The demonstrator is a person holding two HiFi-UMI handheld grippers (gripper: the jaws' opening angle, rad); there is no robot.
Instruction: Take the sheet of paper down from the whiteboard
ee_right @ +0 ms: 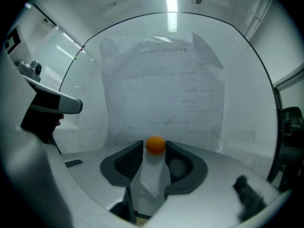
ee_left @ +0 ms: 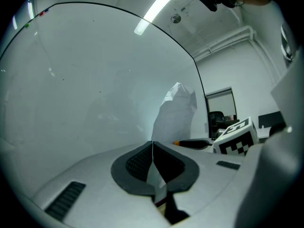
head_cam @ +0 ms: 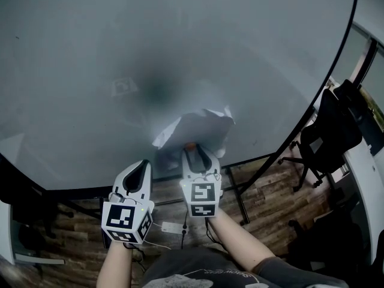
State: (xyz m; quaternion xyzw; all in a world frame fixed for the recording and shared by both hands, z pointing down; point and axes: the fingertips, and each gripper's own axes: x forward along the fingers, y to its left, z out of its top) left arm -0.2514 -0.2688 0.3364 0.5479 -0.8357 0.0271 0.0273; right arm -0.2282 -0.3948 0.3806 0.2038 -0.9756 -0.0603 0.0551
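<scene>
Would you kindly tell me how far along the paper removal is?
Done: nothing yet; the sheet of paper hangs on the whiteboard. In hand: the right gripper has open jaws flanking an orange ball at the sheet's bottom edge. Left: taking the sheet down.

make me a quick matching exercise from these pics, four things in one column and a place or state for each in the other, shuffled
Things:
1 left gripper
2 right gripper
3 orange ball
4 sheet of paper

Place or state:
a between the right gripper's jaw tips
b jaws together
c against the whiteboard
d jaws apart

Pairs: 1-b, 2-d, 3-a, 4-c
</scene>
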